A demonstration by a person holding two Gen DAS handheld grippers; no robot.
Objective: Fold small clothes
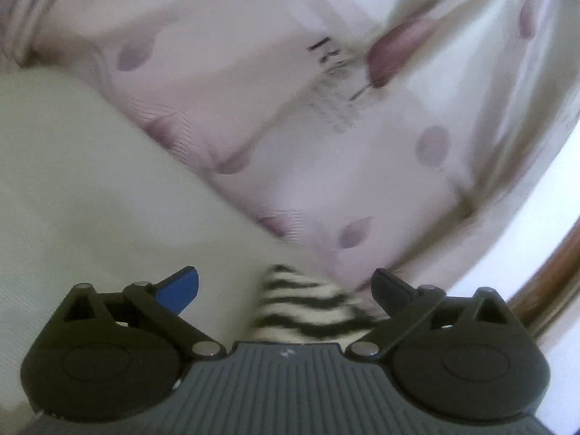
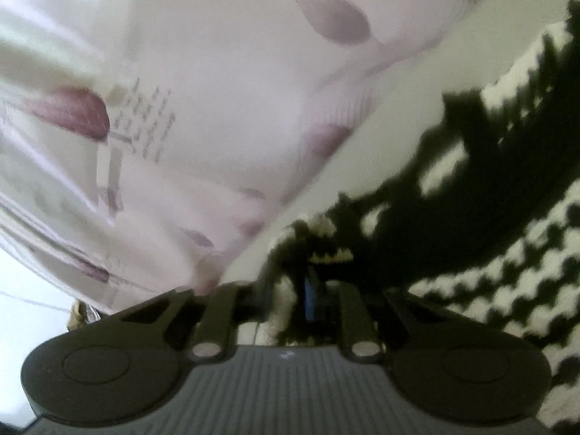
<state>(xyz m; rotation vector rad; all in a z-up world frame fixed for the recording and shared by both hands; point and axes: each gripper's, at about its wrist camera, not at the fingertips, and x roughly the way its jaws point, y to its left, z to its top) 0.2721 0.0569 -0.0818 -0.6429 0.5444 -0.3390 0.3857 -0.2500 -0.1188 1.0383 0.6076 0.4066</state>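
Observation:
A black-and-white patterned knit garment (image 2: pixel 507 188) fills the right of the right wrist view. My right gripper (image 2: pixel 311 275) is shut on its edge, and the cloth bunches over the fingers. In the left wrist view a striped bit of the same garment (image 1: pixel 304 308) lies between the jaws of my left gripper (image 1: pixel 286 286), which is open with its fingers wide apart and not clamping it. The left finger has a blue pad (image 1: pixel 181 286).
A pale pink sheet with purple leaf prints and some text (image 1: pixel 308 116) covers the surface ahead; it also shows in the right wrist view (image 2: pixel 217 108). A plain cream cloth (image 1: pixel 90 181) lies at left. A brown wooden edge (image 1: pixel 543 282) curves at the right.

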